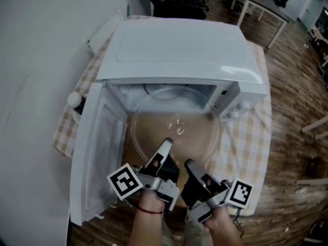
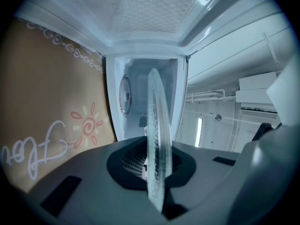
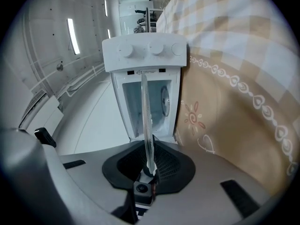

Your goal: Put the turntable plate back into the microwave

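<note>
Clear glass, round and shallow, with a moulded hub at its centre: the turntable plate lies level at the open mouth of the microwave. Its far edge sits under the front lip of the oven top. The greater part is outside the cavity, over a brown mat printed with a white heart-and-loop border and a sun motif. No view shows whether the plate touches the mat.

Both grippers hold the near rim, side by side. The left gripper is clenched on the rim; its own view shows the thick, pebbled glass edge wedged between dark mesh-textured pads. The right gripper is likewise closed on the rim, with the thin edge seated where its pads meet.

The microwave is white, boxy and smooth-topped, with three round knobs on its panel. Its door stands swung open to the left. The oven rests on a beige-and-white checked tablecloth over a wood-plank floor.
</note>
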